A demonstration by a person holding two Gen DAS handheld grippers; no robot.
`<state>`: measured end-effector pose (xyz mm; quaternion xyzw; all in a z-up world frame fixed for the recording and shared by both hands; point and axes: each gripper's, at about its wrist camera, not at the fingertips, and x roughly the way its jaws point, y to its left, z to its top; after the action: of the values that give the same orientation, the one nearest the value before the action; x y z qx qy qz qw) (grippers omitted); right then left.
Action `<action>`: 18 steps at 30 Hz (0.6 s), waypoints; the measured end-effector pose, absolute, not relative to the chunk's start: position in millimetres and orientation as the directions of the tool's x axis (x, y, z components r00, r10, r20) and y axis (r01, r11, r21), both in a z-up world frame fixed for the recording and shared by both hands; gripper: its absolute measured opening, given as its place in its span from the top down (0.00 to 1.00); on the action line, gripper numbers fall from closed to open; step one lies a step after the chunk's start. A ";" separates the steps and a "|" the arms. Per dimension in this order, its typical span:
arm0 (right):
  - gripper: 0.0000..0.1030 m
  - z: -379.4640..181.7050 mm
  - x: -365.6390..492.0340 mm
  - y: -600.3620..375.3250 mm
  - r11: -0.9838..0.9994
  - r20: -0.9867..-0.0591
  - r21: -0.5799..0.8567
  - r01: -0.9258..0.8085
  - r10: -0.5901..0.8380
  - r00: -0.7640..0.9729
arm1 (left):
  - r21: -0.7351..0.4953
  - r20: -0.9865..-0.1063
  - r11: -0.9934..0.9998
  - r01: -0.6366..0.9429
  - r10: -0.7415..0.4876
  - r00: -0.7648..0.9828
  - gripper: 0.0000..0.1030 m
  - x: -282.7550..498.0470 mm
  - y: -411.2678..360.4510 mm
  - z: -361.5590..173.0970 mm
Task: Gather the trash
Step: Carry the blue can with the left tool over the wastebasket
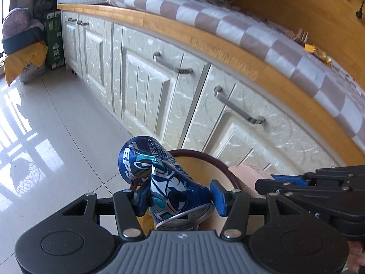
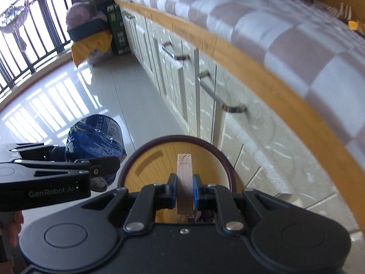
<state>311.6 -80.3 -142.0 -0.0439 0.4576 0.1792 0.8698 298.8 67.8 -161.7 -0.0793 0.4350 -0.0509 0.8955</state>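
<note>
A crushed blue Pepsi can (image 1: pixel 164 175) sits between the blue pads of my left gripper (image 1: pixel 180 196), which is shut on its lower half. Behind it is the round bin (image 1: pixel 205 157) with a dark maroon rim. My right gripper (image 2: pixel 184 189) is shut on a thin pinkish wooden block (image 2: pixel 184 169), held upright over the bin (image 2: pixel 141 153), whose inner wall is wood-patterned. In the left wrist view that block (image 1: pixel 248 171) and the right gripper (image 1: pixel 276 181) come in from the right. The right wrist view shows the can (image 2: pixel 95 137) just left of the bin's rim.
White cabinet doors (image 1: pixel 148 96) with metal handles run right behind the bin, under a wooden bench top with a checked cushion (image 1: pixel 228 18). A yellow wrapper (image 1: pixel 317 52) lies on the cushion. Glossy tile floor (image 1: pixel 57 125) spreads left toward a green box (image 1: pixel 53 41) and bags.
</note>
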 end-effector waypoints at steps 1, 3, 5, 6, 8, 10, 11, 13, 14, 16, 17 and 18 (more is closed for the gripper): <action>0.86 -145.7 314.3 -77.4 0.930 -0.817 0.081 -0.357 0.268 0.511 | -0.186 -0.774 0.982 0.024 -0.161 0.612 0.47 301.7 68.2 -164.5; 0.86 -150.7 319.4 -72.5 0.928 -0.826 0.074 -0.366 0.263 0.499 | -0.192 -0.781 0.981 0.023 -0.167 0.601 0.47 307.8 68.6 -170.1; 0.86 -156.5 324.9 -67.6 0.925 -0.836 0.069 -0.375 0.259 0.484 | -0.195 -0.789 0.981 0.024 -0.171 0.590 0.47 313.4 68.3 -175.5; 0.86 -158.6 327.6 -65.3 0.923 -0.839 0.066 -0.380 0.257 0.479 | -0.193 -0.792 0.981 0.027 -0.172 0.586 0.47 316.1 67.5 -178.0; 0.86 -162.2 332.2 -61.7 0.920 -0.846 0.061 -0.388 0.254 0.469 | -0.193 -0.798 0.981 0.033 -0.176 0.576 0.47 321.8 66.1 -182.8; 0.86 -166.8 337.9 -59.1 0.916 -0.853 0.065 -0.396 0.256 0.454 | -0.197 -0.805 0.980 0.034 -0.182 0.564 0.47 327.4 64.9 -188.1; 0.86 -169.8 342.7 -57.7 0.914 -0.857 0.062 -0.400 0.254 0.448 | -0.196 -0.811 0.980 0.033 -0.181 0.557 0.47 330.5 64.3 -191.3; 0.86 -175.9 349.8 -55.3 0.912 -0.864 0.048 -0.406 0.242 0.442 | -0.204 -0.820 0.978 0.032 -0.188 0.541 0.47 335.6 63.8 -197.1; 0.86 -179.1 354.2 -54.3 0.912 -0.866 0.047 -0.408 0.240 0.438 | -0.210 -0.825 0.977 0.031 -0.194 0.531 0.47 338.2 63.7 -200.0; 0.86 -184.1 361.8 -57.3 0.913 -0.871 0.054 -0.404 0.240 0.428 | -0.213 -0.835 0.976 0.033 -0.200 0.514 0.47 343.6 63.0 -205.8; 0.86 -186.3 364.5 -58.8 0.914 -0.874 0.056 -0.402 0.239 0.422 | -0.212 -0.841 0.977 0.036 -0.201 0.503 0.47 345.9 62.5 -208.8; 0.86 -189.3 367.2 -59.3 0.914 -0.879 0.055 -0.402 0.236 0.415 | -0.211 -0.848 0.977 0.039 -0.202 0.489 0.47 349.1 62.5 -212.6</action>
<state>367.2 -59.3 -189.3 -0.0823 0.5062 0.1905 0.8371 349.1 62.5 -212.6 -0.0817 0.5005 -0.0702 0.8590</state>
